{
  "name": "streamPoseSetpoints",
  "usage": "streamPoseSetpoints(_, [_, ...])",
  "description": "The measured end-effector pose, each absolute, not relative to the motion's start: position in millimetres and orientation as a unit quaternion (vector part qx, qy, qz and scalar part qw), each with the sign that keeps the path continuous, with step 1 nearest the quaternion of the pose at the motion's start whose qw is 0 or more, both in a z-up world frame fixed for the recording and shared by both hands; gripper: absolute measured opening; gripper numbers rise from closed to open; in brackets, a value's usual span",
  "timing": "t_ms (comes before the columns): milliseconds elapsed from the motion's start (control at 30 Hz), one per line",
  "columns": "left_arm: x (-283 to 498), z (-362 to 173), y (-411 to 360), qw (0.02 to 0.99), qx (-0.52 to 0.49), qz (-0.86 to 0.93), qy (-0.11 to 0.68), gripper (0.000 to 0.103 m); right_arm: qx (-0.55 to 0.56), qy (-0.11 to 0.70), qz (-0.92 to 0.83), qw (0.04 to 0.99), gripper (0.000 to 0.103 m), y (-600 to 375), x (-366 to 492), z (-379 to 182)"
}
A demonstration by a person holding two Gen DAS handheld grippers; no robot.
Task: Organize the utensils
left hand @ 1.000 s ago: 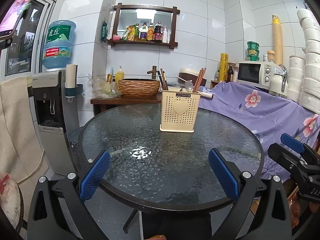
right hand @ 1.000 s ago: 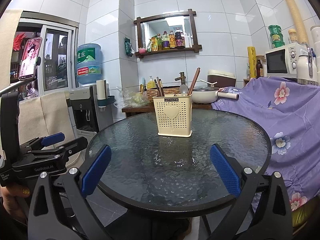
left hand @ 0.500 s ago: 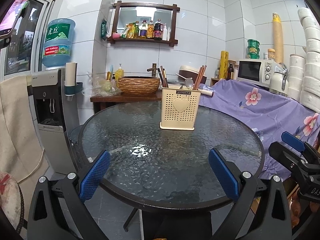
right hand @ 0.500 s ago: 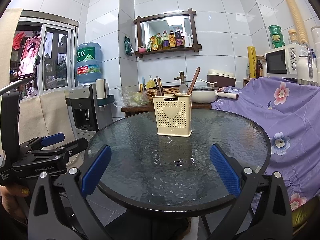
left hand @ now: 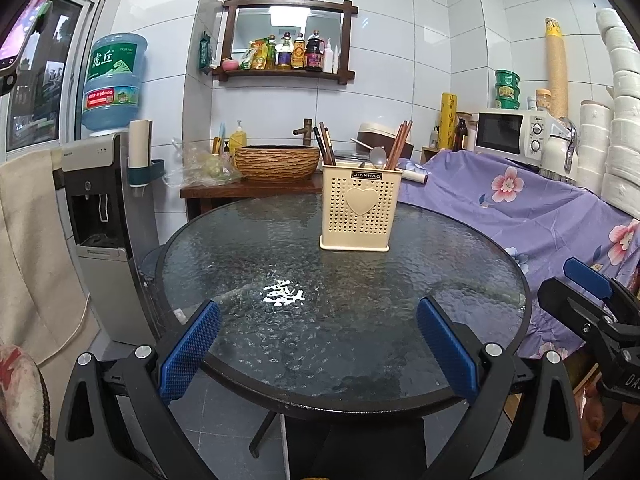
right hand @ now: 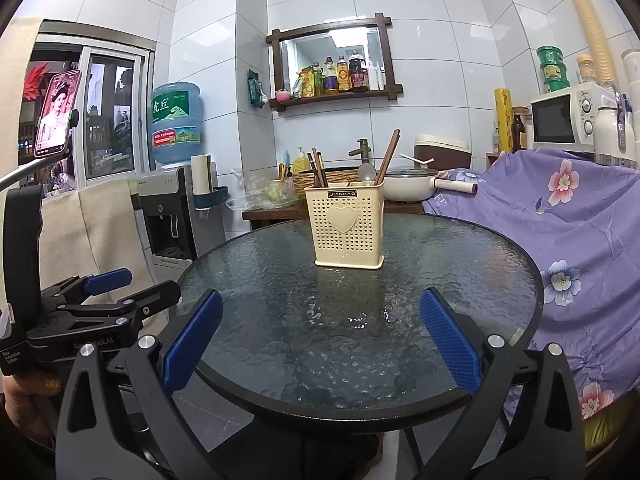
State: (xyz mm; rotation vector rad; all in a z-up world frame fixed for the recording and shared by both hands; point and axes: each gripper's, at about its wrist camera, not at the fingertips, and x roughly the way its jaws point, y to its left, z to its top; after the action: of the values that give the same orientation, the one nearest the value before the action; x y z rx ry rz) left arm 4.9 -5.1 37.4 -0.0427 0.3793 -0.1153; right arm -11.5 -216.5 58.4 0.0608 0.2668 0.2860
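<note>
Jaws wide, nothing held: left gripper (left hand: pixel 318 334), right gripper (right hand: pixel 320 330); parked at glass table (right hand: pixel 520 248) edge, presumably since chopsticks (right hand: pixel 387 158), spoon (right hand: pixel 366 171) already in caddy (right hand: pixel 347 227)

Both views have crept slightly toward the utensil holder (left hand: pixel 360 208); nothing else moved.

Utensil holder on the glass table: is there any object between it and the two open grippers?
Nothing visible. Only bare glass table lies between the utensil holder and both the left gripper and the right gripper.
</note>
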Motion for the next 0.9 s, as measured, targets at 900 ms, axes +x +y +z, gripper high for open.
streamPoseSetpoints(900, [5.0, 33.1, -1.4, 0.979, -0.020, -0.047, 0.197, 0.097, 0.031, 0.141, 0.145, 0.979, 0.097, -214.2, -8.7, 54.2])
